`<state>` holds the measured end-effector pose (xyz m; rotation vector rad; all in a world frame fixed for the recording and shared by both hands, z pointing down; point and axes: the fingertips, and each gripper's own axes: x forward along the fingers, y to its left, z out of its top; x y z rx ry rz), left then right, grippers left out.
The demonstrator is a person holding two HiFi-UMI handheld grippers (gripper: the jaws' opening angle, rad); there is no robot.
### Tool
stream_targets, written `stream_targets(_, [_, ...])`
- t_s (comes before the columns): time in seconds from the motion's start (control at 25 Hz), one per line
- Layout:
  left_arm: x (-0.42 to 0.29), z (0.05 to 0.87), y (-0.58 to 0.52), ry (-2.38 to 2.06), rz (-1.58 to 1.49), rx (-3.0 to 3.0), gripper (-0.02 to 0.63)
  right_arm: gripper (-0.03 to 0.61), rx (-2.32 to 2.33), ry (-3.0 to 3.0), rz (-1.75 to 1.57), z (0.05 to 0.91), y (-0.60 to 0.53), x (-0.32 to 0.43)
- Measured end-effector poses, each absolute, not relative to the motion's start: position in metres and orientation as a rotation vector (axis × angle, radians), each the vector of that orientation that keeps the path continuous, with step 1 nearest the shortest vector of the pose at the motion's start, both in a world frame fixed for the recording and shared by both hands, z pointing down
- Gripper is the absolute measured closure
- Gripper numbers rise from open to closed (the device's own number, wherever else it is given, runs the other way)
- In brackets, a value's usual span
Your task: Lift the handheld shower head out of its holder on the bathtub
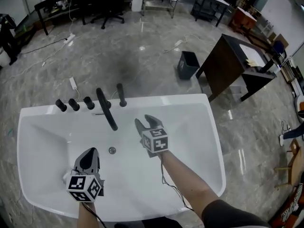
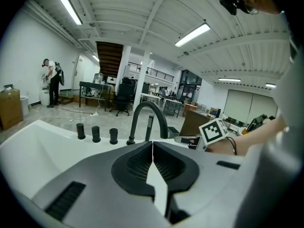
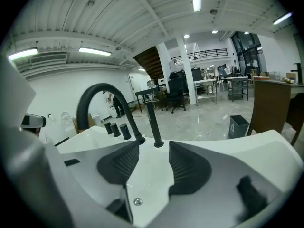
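- Showing plain glossy white all over the bathtub [image 1: 209, 127].
- Showing matte black on the handheld shower head [image 1: 121, 95], the faucet [image 1: 107, 109] and the three knobs [image 1: 73, 104].
- Wearing black-and-white square markers on the grey left tongs [image 1: 91, 151] and right tongs [image 1: 144, 120].
- Showing black ribbing on the pads [image 3: 121, 163].
- Running pale veins through the grey marbled floor [image 1: 142, 46].
- Showing dark grey on the bin [image 1: 188, 64].

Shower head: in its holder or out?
In. The handheld shower head stands upright in its holder on the bathtub rim beside the faucet; the open right gripper is short of it.
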<state>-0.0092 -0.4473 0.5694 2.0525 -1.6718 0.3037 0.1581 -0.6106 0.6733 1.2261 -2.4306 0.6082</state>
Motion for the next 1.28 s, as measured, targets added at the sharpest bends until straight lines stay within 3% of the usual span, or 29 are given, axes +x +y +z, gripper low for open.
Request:
stream_targets(0.44, [-0.033, 0.639, -0.477, -1.705, 0.277, 1.985, 0.598, 0.382, 1.213, -2.445, 0.361, 0.731, -0.707, 0.084])
stream_targets(0.8, [-0.054, 0.664, -0.490, -1.711, 0.244, 1.958, 0.598, 0.382, 1.193, -2.441, 0.426, 0.761, -0.752, 0.047])
stream_targets(0.96, [-0.059, 0.671, -0.489, -1.703, 0.245, 1.953, 0.598, 0.434, 1.188, -2.386, 0.340, 0.766, -0.763, 0.037])
stream_targets(1.28, [-0.066, 0.674, -0.475, -1.684, 0.271, 1.924, 0.598, 0.439, 1.161, -2.331, 0.310, 0.757, -0.754, 0.042])
